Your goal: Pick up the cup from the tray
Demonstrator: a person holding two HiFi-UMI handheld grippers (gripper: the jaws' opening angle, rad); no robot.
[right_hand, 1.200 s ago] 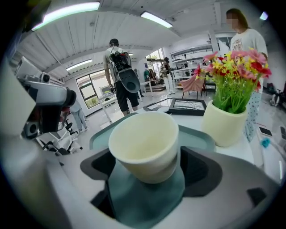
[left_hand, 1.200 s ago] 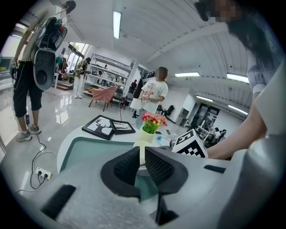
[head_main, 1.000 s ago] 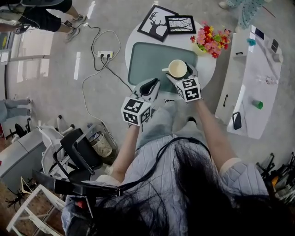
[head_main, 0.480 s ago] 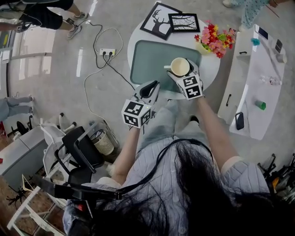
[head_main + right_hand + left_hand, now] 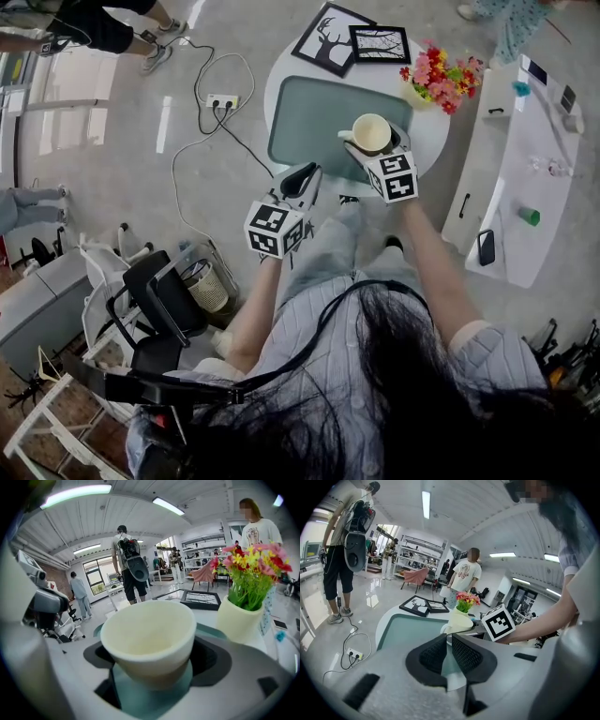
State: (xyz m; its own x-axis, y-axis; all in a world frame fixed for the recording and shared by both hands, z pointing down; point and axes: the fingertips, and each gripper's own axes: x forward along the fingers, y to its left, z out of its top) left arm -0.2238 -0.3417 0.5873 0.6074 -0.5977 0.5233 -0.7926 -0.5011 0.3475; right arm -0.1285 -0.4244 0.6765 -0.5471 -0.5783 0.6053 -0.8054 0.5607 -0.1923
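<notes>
Lying side by side at the far edge of the round tabletop (image 5: pixel 424 131): a deer picture (image 5: pixel 333 39) and a branch picture (image 5: pixel 380 44). Sitting just right of them: a flower pot (image 5: pixel 439 75). Trailing cables across the floor: a power strip (image 5: pixel 222 100).

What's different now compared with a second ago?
Hardly anything. The whole view shifted a little as the person's head moved. The right gripper keeps its fingers closed on the cup over the tray; whether it has lifted, I cannot tell. The left gripper stays shut and empty by the table edge.
</notes>
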